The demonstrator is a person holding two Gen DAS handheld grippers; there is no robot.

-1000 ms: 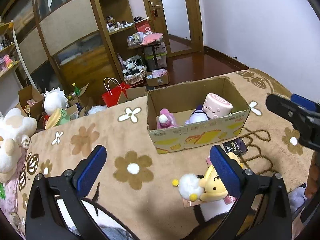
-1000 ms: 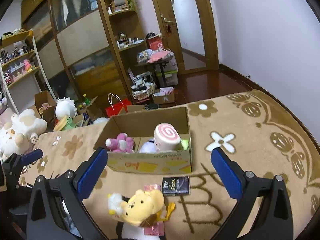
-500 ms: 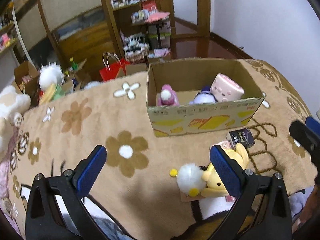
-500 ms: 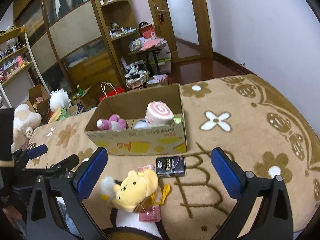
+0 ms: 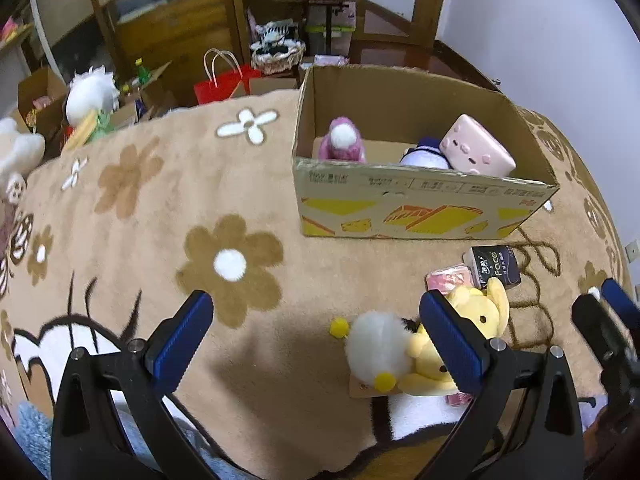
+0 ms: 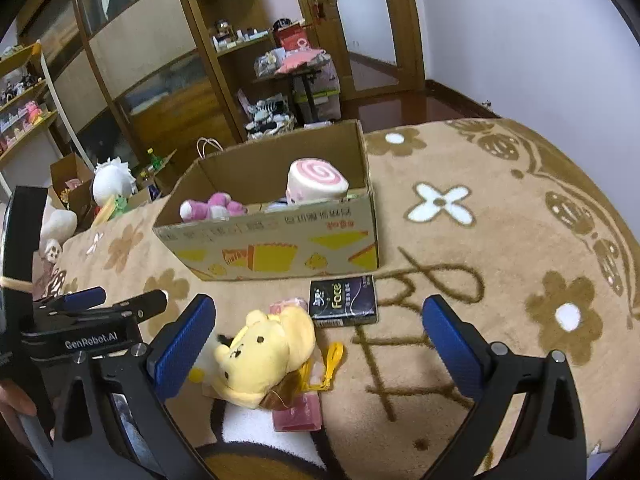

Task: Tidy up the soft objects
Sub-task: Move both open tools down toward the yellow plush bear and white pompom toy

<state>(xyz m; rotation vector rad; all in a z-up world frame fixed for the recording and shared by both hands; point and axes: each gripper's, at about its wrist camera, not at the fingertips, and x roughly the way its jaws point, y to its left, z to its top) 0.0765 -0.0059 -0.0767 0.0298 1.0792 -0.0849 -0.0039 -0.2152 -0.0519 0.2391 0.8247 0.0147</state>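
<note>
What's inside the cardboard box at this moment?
Cardboard box holds a pink plush, a pink swirl-roll plush and a white-and-navy toy, mostly hidden behind the front wall.

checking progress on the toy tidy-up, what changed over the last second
Both grippers came down and forward toward the yellow bear plush on the blanket; the left gripper tilted downward and the right gripper closed in on the toy. Nothing was grasped or released; both are open. The bear, tissue pack and cardboard box with its toys stayed put.
</note>
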